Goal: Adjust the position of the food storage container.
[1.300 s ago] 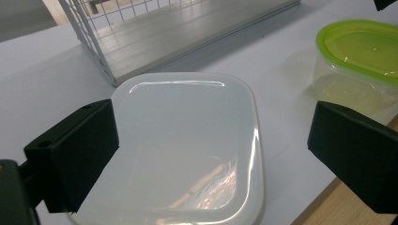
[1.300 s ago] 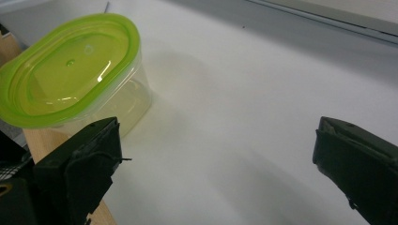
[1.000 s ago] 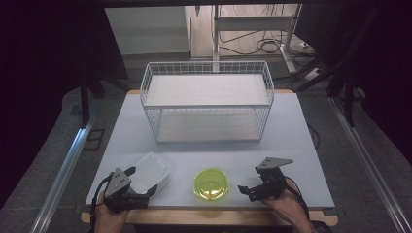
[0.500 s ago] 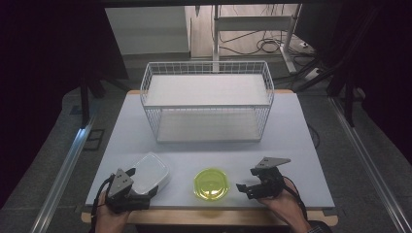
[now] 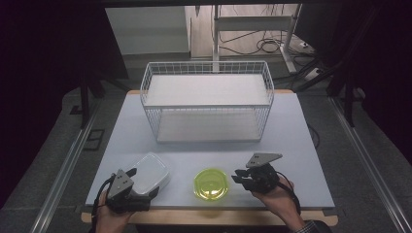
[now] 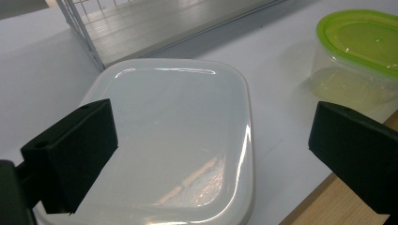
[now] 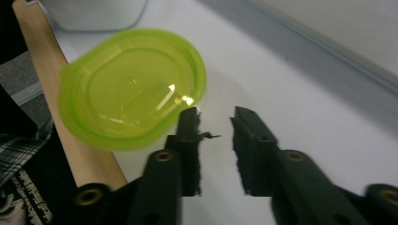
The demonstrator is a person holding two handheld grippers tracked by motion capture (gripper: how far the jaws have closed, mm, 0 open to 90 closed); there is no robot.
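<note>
A clear tub with a lime-green lid (image 5: 211, 183) sits near the table's front edge, and it is also in the left gripper view (image 6: 361, 42) and the right gripper view (image 7: 131, 86). A white-lidded container (image 5: 149, 171) (image 6: 173, 136) lies to its left. My left gripper (image 5: 142, 184) (image 6: 211, 122) stands wide open, one jaw on each side of the white lid without touching it. My right gripper (image 5: 238, 175) (image 7: 216, 115) hovers just right of the green lid. Its jaws have just been closing, leaving a narrow gap with nothing between them.
A white wire basket (image 5: 206, 104) (image 6: 94, 28) stands across the middle of the grey table (image 5: 291, 131). The wooden front edge (image 7: 84, 159) runs close under the green tub. Cables and a metal stand lie on the floor beyond the table.
The right gripper's jaws have narrowed from wide apart to a small gap, and that hand has lifted and shifted slightly towards the green lid. The left gripper has stayed put.
</note>
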